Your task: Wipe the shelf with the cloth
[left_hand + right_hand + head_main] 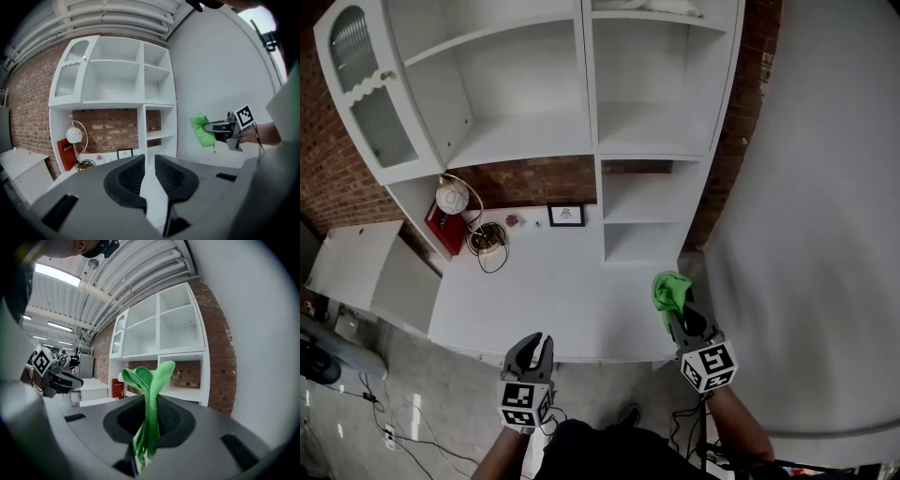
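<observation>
- Two grippers are held off the shelf unit (pixel 656 141), which stands well ahead of both pairs of jaws. No wiping contact has been made yet.
- Right gripper (pixel 150 414): the jaws are clamped on the green cloth (pixel 149 380). Folds of it stick up past the jaw tips and a tail hangs below them, probably so a soft wad meets the surface first.
- Left gripper (pixel 149 165): the jaws stand a narrow slit apart with nothing between them. It is likely idle, held low to leave the wiping hand room.
- Counter (pixel 553 291): this lies directly beyond the left jaws. Further on stand a lamp (pixel 452 197), a coiled cable (pixel 487 237), a small picture frame (pixel 566 215) and a red box (pixel 442 230).
- Writing: there is white script on the red box, too small to read. The grippers' cubes carry square black-and-white markers only — no words.
</observation>
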The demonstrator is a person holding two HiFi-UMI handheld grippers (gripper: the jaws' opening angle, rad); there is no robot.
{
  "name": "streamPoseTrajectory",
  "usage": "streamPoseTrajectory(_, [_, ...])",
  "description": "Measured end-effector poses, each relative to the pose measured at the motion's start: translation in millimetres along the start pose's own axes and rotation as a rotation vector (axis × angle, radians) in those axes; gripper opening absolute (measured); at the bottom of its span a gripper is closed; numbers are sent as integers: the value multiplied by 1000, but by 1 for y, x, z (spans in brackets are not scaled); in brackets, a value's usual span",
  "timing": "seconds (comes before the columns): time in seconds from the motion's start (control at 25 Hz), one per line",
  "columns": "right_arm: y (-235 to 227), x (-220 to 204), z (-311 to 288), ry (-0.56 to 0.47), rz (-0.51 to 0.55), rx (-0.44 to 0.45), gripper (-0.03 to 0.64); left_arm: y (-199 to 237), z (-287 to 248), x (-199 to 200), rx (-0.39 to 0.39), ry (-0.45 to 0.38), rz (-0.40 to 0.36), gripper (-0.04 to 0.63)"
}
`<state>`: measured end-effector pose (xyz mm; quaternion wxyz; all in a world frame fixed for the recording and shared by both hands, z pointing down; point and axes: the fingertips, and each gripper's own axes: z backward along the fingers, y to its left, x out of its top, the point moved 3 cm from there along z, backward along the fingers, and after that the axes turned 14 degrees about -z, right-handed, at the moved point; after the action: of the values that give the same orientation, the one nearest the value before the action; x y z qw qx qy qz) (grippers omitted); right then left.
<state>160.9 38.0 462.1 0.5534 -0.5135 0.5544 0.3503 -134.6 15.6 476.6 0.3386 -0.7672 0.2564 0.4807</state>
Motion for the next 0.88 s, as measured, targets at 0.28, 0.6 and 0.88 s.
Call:
streamPoseTrajectory(0.28, [-18, 3, -22, 6, 40, 41, 46, -11, -18, 9, 5, 20, -14, 64])
streamPoseTrajectory(0.6, [-28, 15, -58, 21, 105, 8, 46, 15, -59, 15, -22, -10, -17, 64])
streamPoseTrajectory(0.88, [-28, 33, -107, 33, 162, -42, 46, 57, -104, 30, -68, -84, -26, 64])
